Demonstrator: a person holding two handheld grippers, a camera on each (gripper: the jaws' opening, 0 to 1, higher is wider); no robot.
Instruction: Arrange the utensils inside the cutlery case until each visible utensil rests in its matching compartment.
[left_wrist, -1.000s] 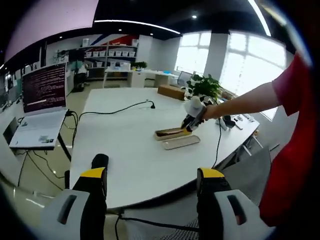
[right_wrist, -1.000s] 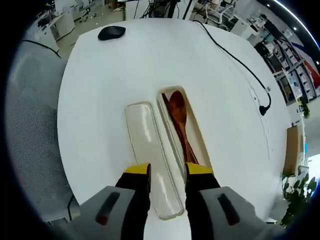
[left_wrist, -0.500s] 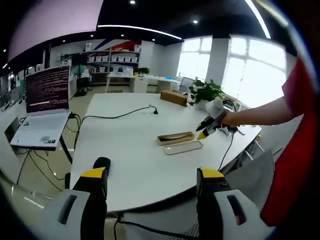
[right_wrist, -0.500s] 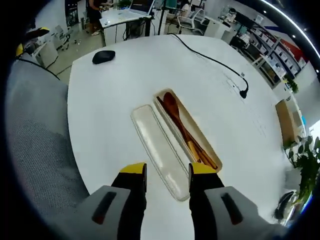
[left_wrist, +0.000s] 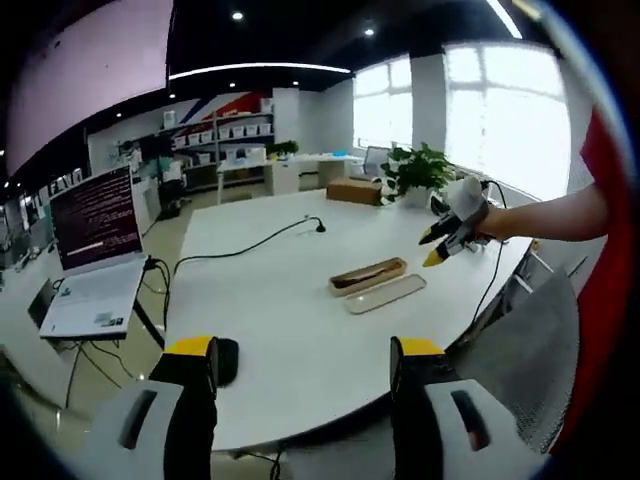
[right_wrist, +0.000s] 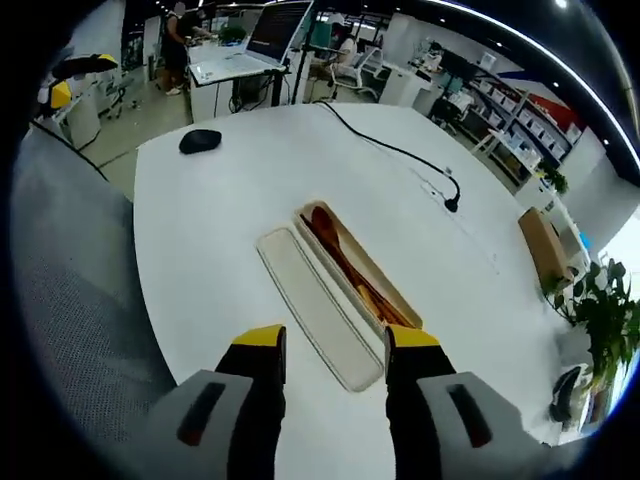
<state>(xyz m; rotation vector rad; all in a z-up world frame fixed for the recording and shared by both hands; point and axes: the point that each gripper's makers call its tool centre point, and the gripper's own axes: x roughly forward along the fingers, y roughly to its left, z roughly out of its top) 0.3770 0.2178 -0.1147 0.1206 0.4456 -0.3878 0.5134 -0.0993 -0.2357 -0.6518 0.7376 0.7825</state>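
Observation:
The open cutlery case (right_wrist: 372, 292) lies in the middle of the white table (right_wrist: 220, 230), with a wooden spoon (right_wrist: 330, 238) and other brown wooden pieces inside. Its pale lid (right_wrist: 313, 308) lies flat beside it, touching along one side. My right gripper (right_wrist: 333, 352) hovers open above the lid's near end with nothing between its fingers. In the left gripper view the case (left_wrist: 367, 275) and lid (left_wrist: 386, 293) sit far across the table. My left gripper (left_wrist: 305, 362) stands open off the table's near edge, and the right gripper (left_wrist: 448, 228) hangs beyond the case.
A black mouse (right_wrist: 200, 141) lies near one table edge and a black cable (right_wrist: 395, 150) runs across the top. A cardboard box (right_wrist: 544, 240) and a potted plant (right_wrist: 598, 312) stand at the far side. A grey mesh chair (right_wrist: 60, 300) is alongside; a laptop (left_wrist: 95, 262) stands on a side stand.
My right gripper has lifted and drawn back from the case, which now looks smaller and farther. The left gripper's view has shifted and backed off; case, spoon and lid stay put.

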